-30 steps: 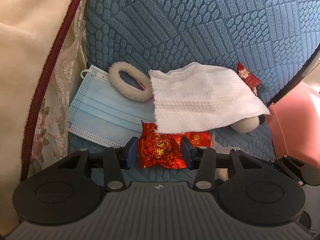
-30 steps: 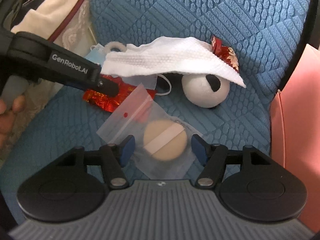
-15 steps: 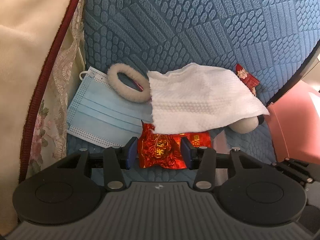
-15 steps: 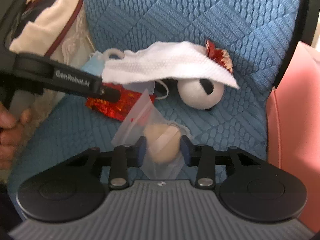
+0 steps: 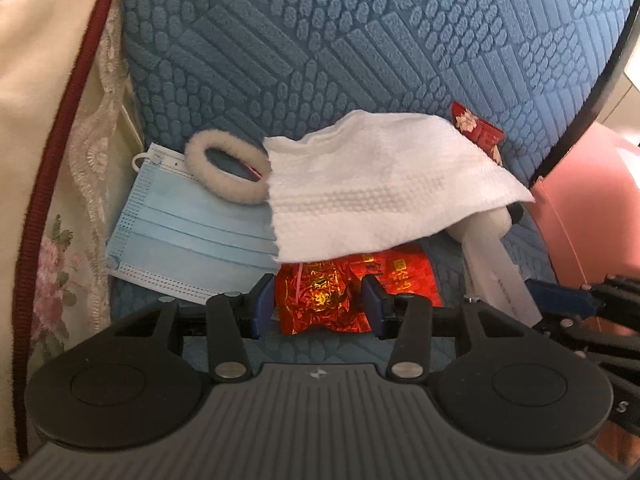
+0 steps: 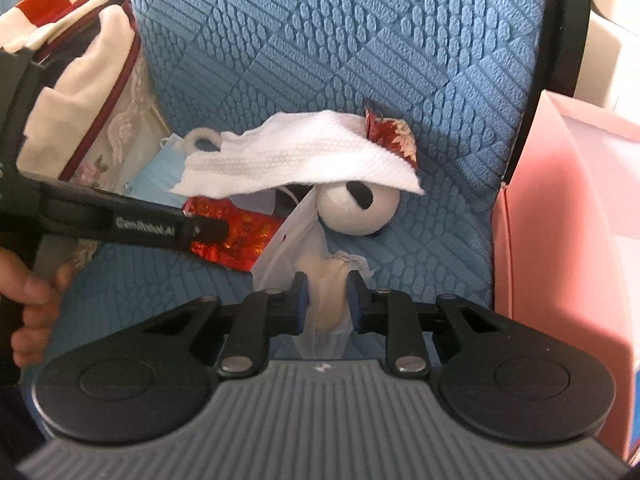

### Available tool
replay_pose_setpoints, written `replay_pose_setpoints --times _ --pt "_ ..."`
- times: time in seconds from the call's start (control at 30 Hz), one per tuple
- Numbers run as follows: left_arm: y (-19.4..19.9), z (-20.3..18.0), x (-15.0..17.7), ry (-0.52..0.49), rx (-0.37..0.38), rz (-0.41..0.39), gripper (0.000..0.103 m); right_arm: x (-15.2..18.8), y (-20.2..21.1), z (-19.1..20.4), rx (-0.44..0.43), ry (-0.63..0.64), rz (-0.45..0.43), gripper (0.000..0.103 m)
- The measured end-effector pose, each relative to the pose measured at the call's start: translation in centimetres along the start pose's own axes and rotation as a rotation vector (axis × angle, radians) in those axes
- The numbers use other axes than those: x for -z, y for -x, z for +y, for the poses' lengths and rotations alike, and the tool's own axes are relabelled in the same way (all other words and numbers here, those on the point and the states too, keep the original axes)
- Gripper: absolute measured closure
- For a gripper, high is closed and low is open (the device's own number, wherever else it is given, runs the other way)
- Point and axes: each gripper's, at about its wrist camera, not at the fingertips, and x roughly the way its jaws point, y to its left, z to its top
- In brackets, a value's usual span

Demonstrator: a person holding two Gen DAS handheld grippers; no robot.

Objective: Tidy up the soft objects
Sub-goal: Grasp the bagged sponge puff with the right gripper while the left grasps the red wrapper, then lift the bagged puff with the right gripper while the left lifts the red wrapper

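On the blue textured seat (image 6: 360, 40) lies a heap of soft things. My right gripper (image 6: 326, 300) has its jaws closing on a clear bag with a beige powder puff (image 6: 324, 292). The pads squeeze the puff, and the bag's top stands up crumpled. My left gripper (image 5: 318, 306) is shut on a red foil packet (image 5: 320, 296), which rests on the seat. A white cloth (image 5: 380, 192) drapes over a white plush ball with a black patch (image 6: 356, 208). To the left lie a blue face mask (image 5: 188, 232) and a fluffy ring (image 5: 224, 176).
A cream blanket with dark red piping (image 5: 36, 120) bulges in from the left. A pink box (image 6: 568, 220) stands against the seat's right edge. A second red packet (image 5: 404, 276) and a flowered red wrapper (image 5: 476, 132) lie by the cloth. A hand (image 6: 28, 304) holds the left gripper.
The right jaws closed from wide apart onto the bagged puff and raised it a little, crumpling the bag. The left gripper kept its hold on the red packet and rolled slightly.
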Motion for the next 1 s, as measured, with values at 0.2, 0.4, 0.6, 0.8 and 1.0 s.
replay_pose_setpoints --times 0.2,0.4,0.6,0.8,1.0 --pt "-0.3 -0.9 0.1 -0.036 -0.020 -0.006 0.057 0.0 0.1 0.2 -0.009 -0.002 0.002 0.079" --pt "0.7 -0.6 0.3 -0.001 0.018 -0.019 0.062 0.2 0.5 0.0 -0.014 -0.013 -0.003 0.079" --pt "2.7 -1.0 1.7 0.036 0.032 -0.034 0.062 0.6 1.6 -0.2 -0.015 -0.024 -0.017 0.079" --pt "4.8 -1.5 3.8 0.071 0.027 -0.048 0.062 1.9 3.5 -0.2 -0.012 -0.036 -0.029 0.079" --pt "6.7 -2.9 5.8 0.080 0.041 -0.063 0.062 3.4 5.4 0.7 -0.010 -0.026 -0.032 0.079"
